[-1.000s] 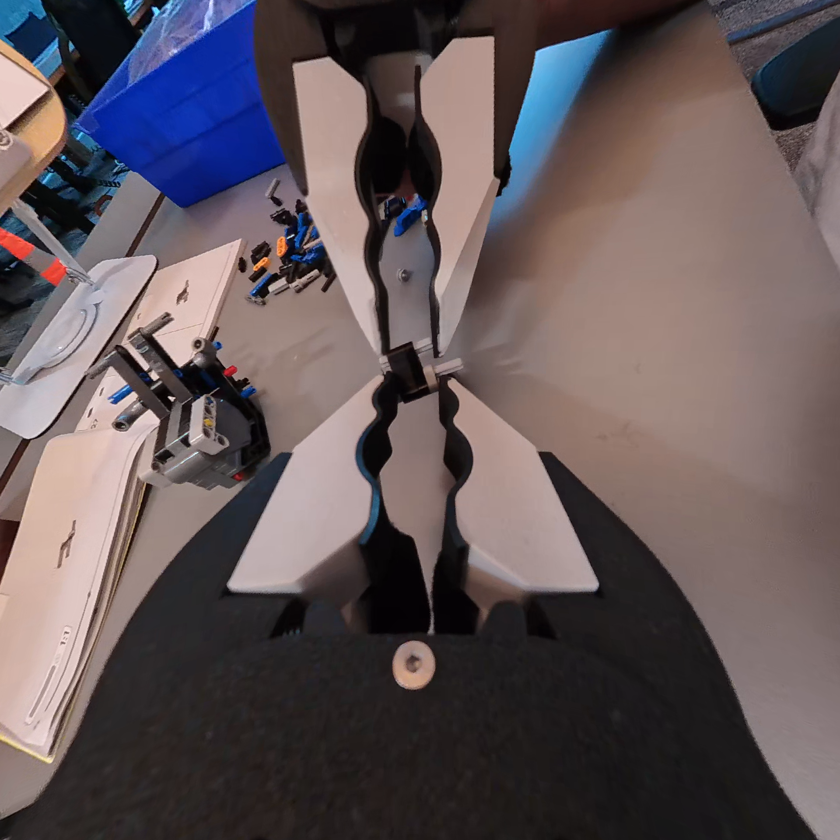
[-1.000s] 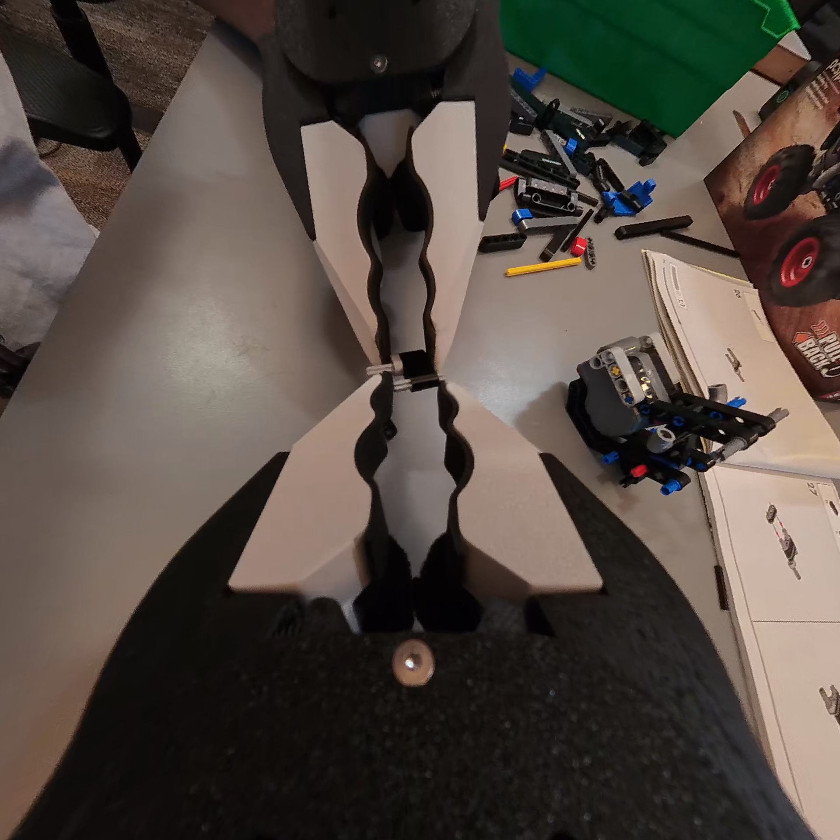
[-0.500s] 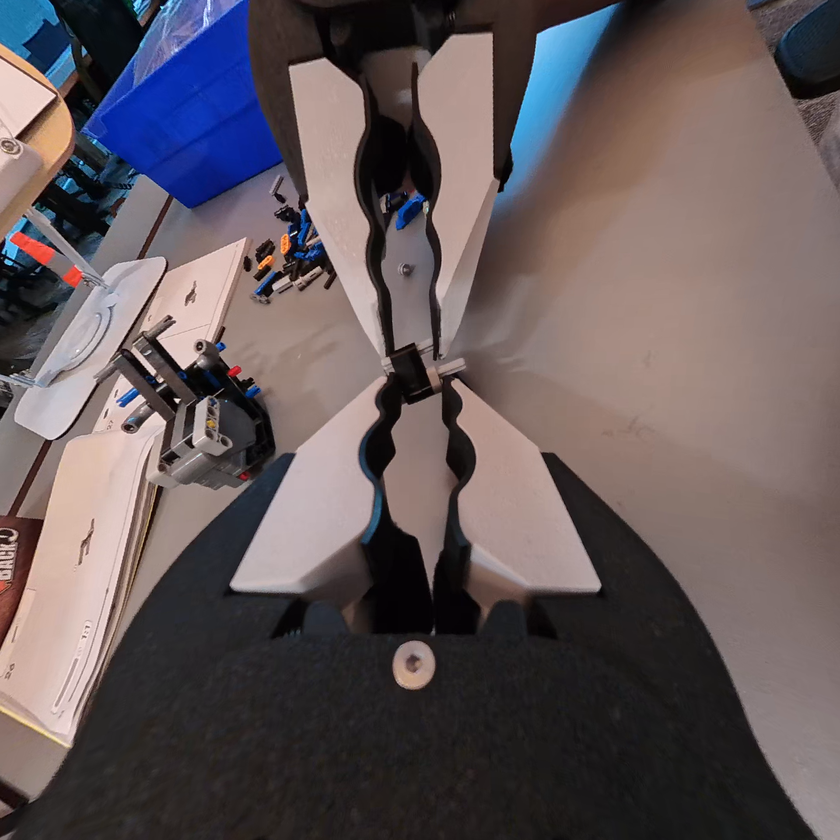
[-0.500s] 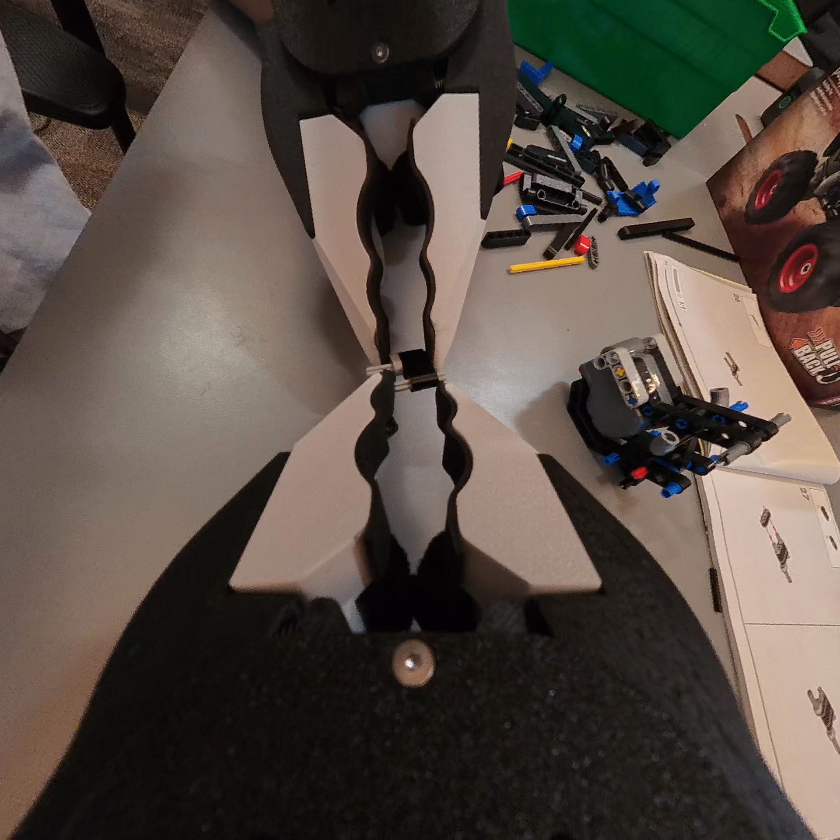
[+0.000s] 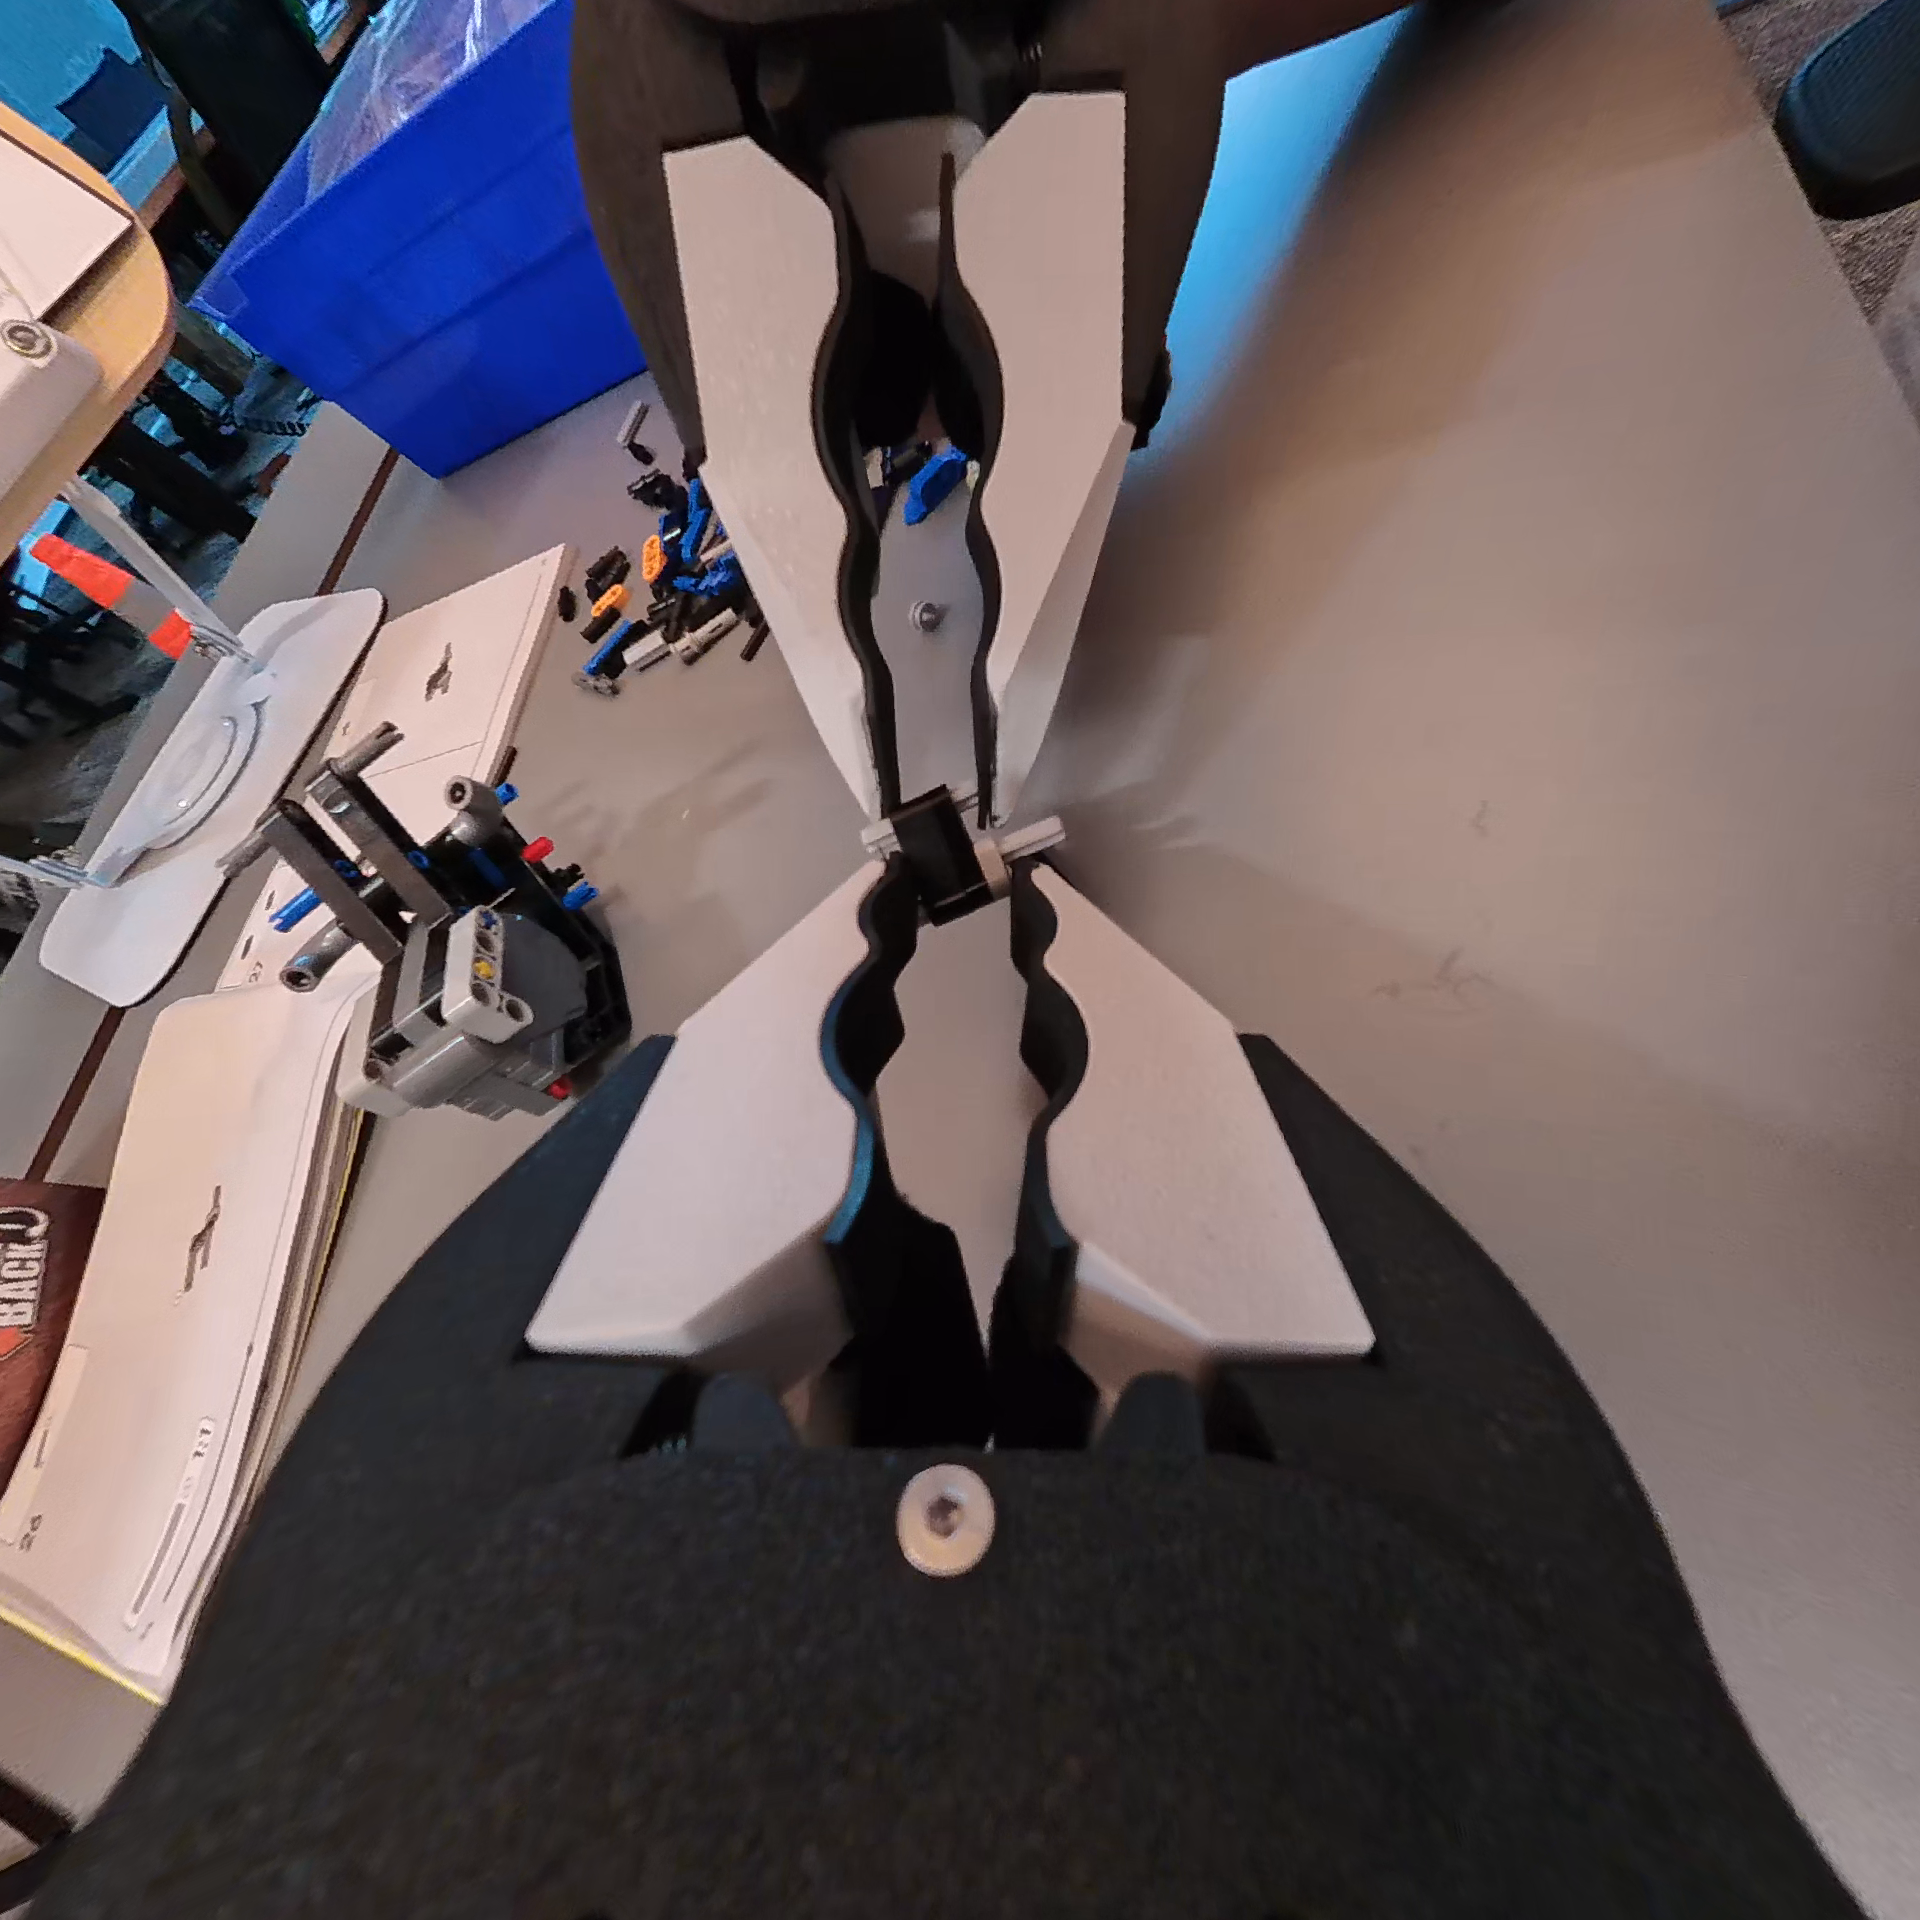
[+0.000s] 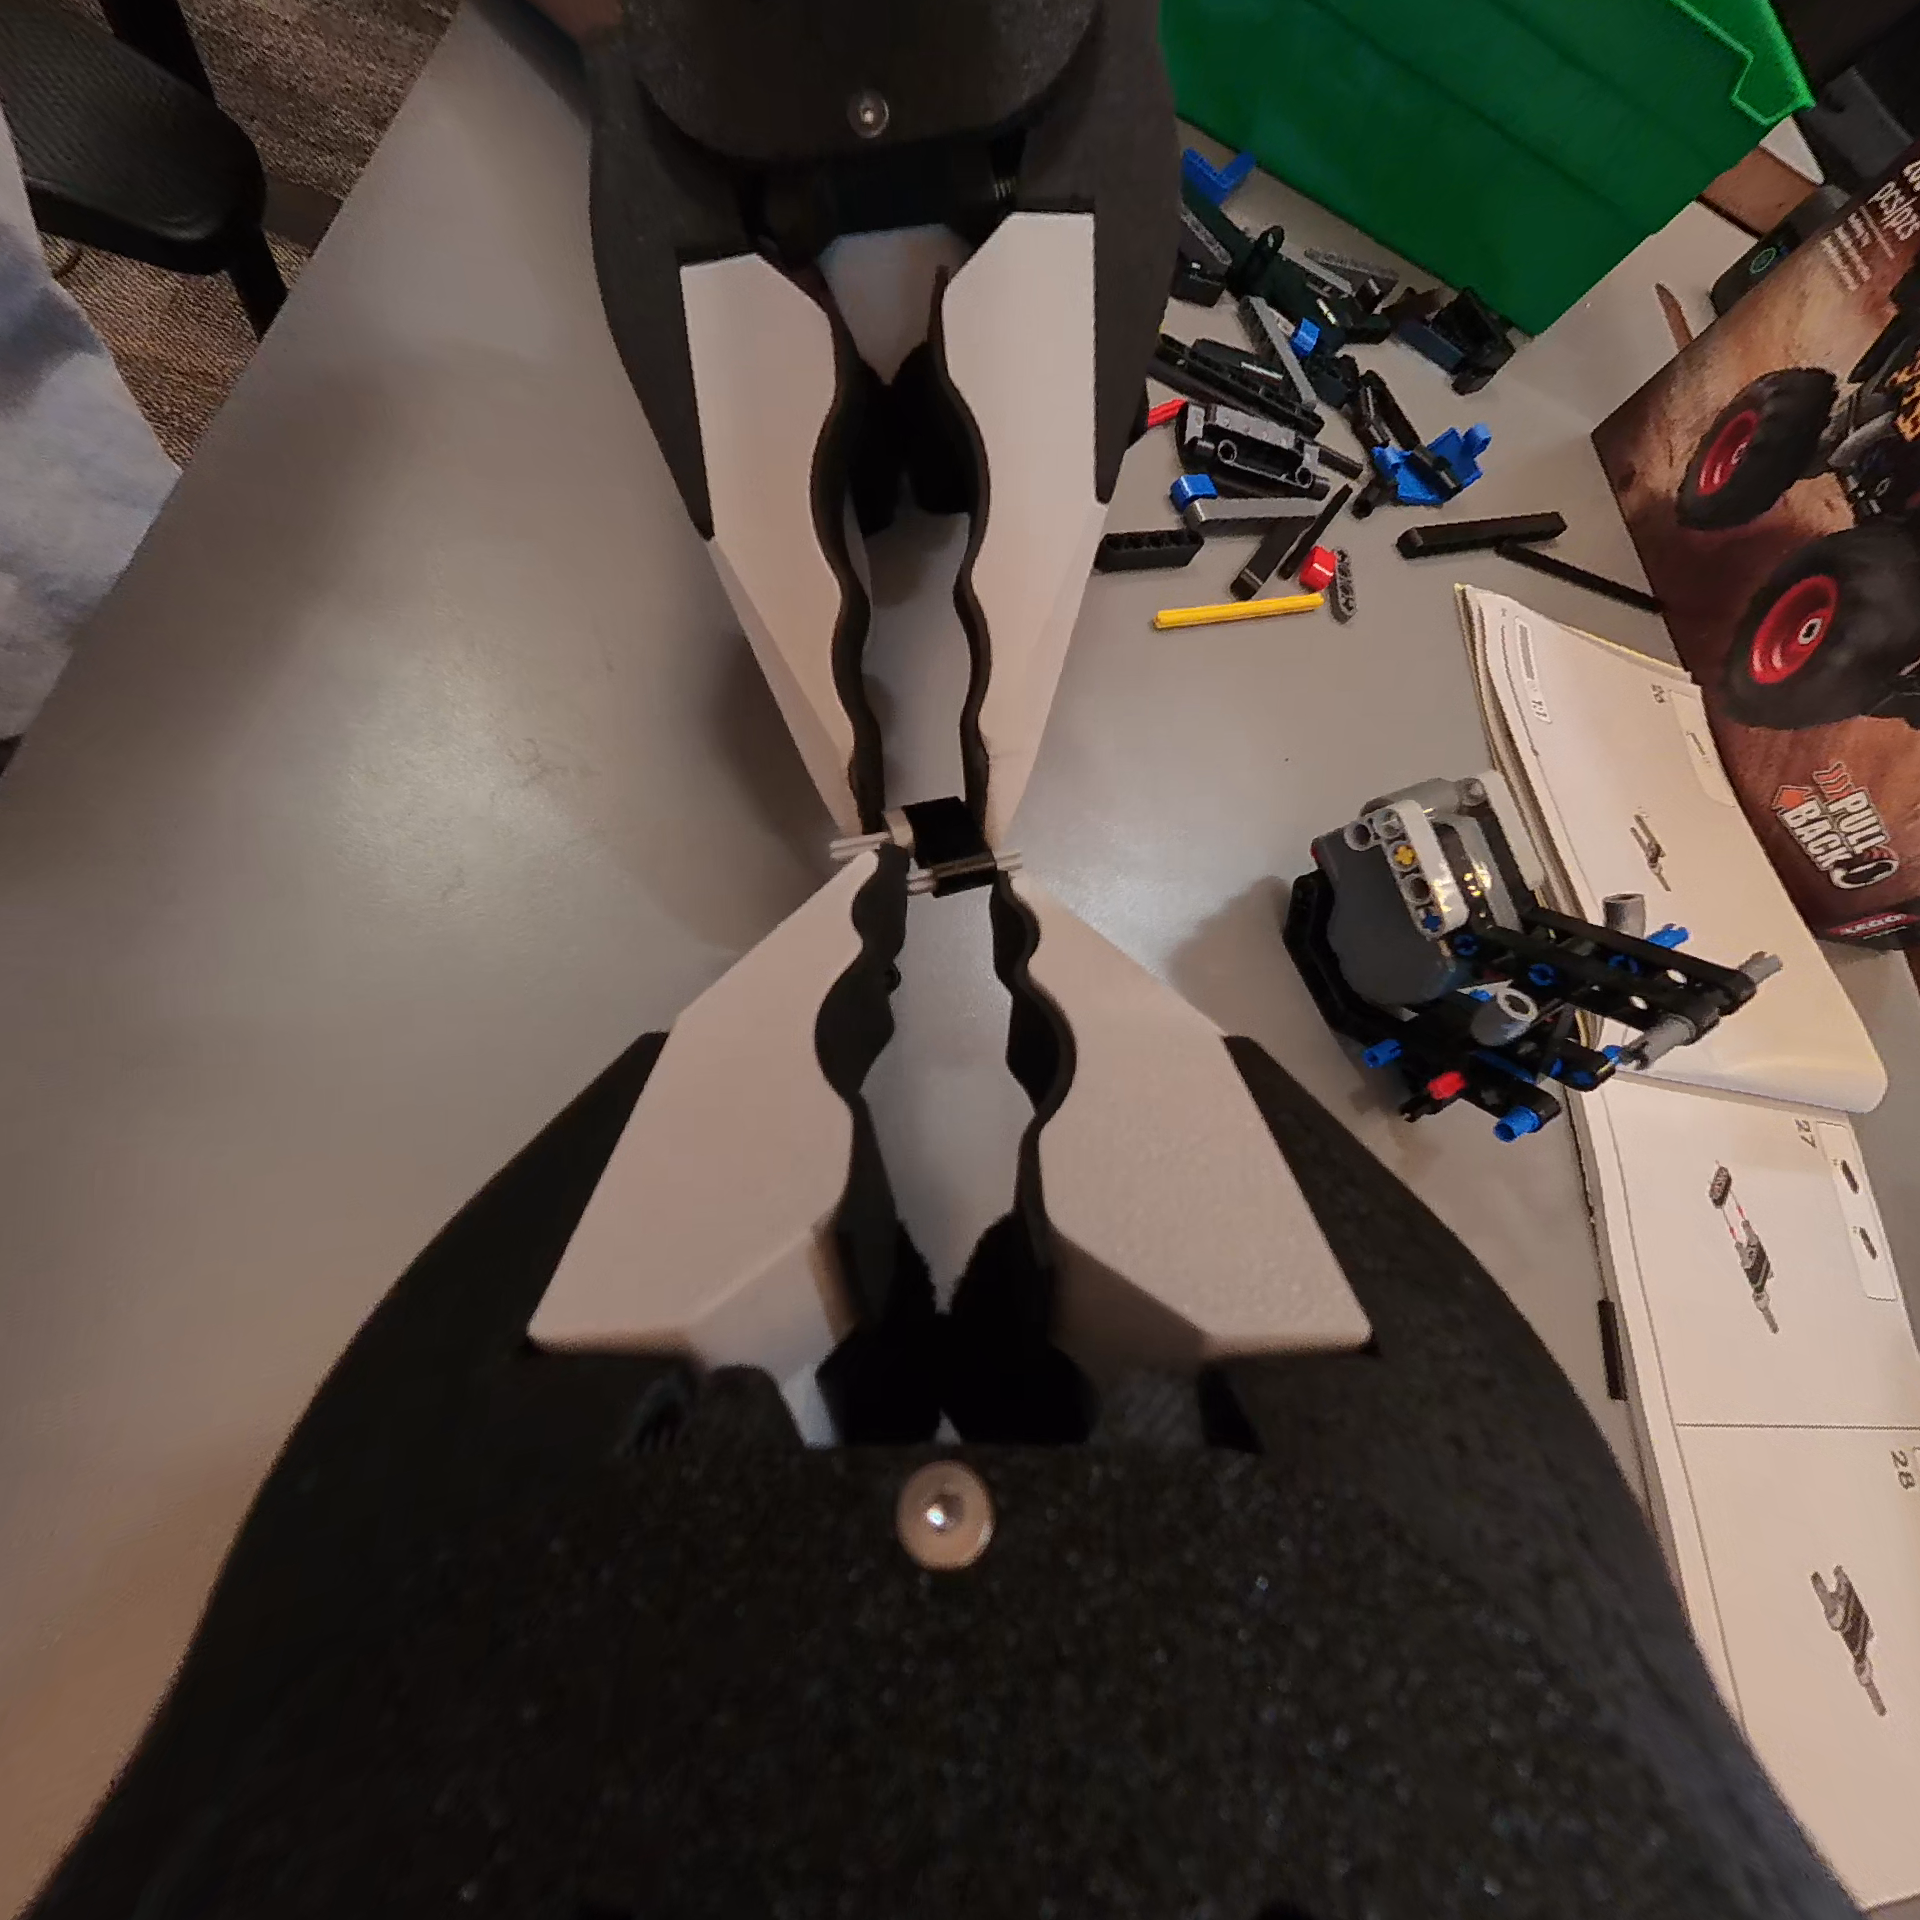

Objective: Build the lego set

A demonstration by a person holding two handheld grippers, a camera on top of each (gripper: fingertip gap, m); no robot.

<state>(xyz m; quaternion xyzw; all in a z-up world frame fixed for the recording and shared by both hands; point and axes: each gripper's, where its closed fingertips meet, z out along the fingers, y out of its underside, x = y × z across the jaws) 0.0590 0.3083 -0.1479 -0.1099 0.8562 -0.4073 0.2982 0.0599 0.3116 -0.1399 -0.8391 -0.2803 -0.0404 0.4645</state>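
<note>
I pinch one small black block on pale grey pins [image 5: 940,852] tip-to-tip between both nearly closed grippers, left [image 5: 940,883] and right [image 6: 940,878], above the grey counter [image 6: 416,675], with the half-built grey-and-black model [image 6: 1455,935] at three o'clock, and any twist between them could pop it loose.

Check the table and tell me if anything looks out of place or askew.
Nothing looks damaged or spilled. The half-built model lies tipped on its side, partly resting on the open instruction booklet. Loose pieces are scattered near the green bin. Both claws, left claw and right claw, pinch one small black piece.
</note>
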